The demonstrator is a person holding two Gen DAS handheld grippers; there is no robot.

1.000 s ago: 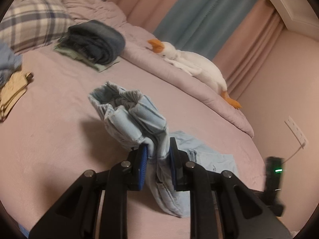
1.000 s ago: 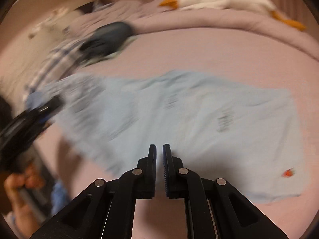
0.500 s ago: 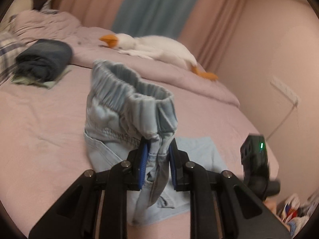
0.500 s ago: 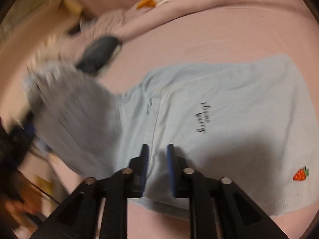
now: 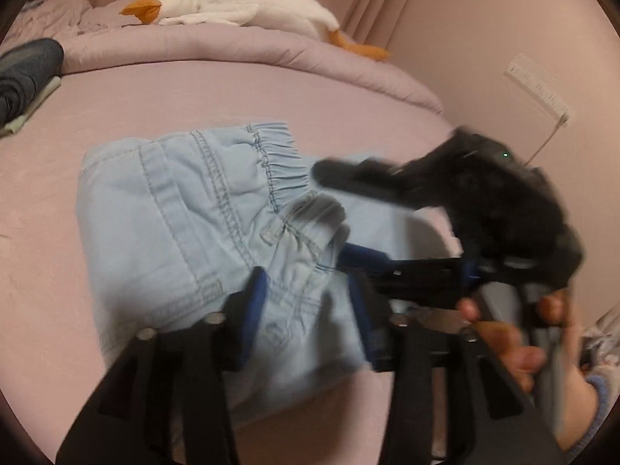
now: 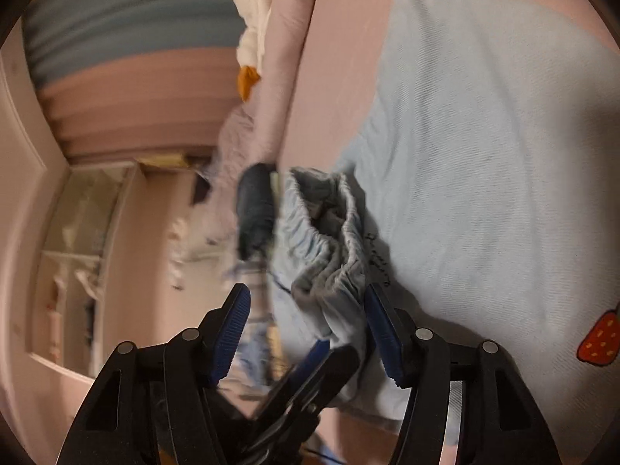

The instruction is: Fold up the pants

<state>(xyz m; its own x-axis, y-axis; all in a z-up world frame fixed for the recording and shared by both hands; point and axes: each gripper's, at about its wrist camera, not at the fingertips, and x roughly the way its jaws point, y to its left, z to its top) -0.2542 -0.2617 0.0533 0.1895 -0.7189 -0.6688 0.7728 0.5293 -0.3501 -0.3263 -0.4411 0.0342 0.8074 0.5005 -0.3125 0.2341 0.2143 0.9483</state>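
The light blue denim pants with an elastic waistband (image 5: 186, 209) are lying folded over on the pink bed sheet (image 5: 193, 89), filling the middle of the left wrist view, with the gathered waistband pointing toward 1 o'clock. The left gripper (image 5: 306, 310) is standing wide apart, its blue-padded fingers (image 5: 254, 302) straddling the near edge of the fabric at 6 o'clock without pinching it. At 3 o'clock in that view, the right gripper (image 5: 341, 209) is reaching in, blurred, with one finger lying over the waistband and a bare hand (image 5: 511, 333) wrapping its handle.

From the right wrist view, the right gripper (image 6: 306, 333) is also spread wide, and the bunched waistband of the pants (image 6: 329, 240) is sitting between its blue pads (image 6: 381, 333), not clamped. A blue pad of the left gripper (image 6: 310, 360) is poking in from 6 o'clock beneath the cloth. The lower layer of the pants is spreading toward 2 o'clock, carrying a small red strawberry patch (image 6: 596, 337) at 4 o'clock.

A white plush goose with an orange beak (image 5: 240, 7) is lying on the rolled pink duvet (image 5: 240, 46) at 12 o'clock, and a rolled dark grey-blue garment (image 5: 23, 73) is resting at 10 o'clock.
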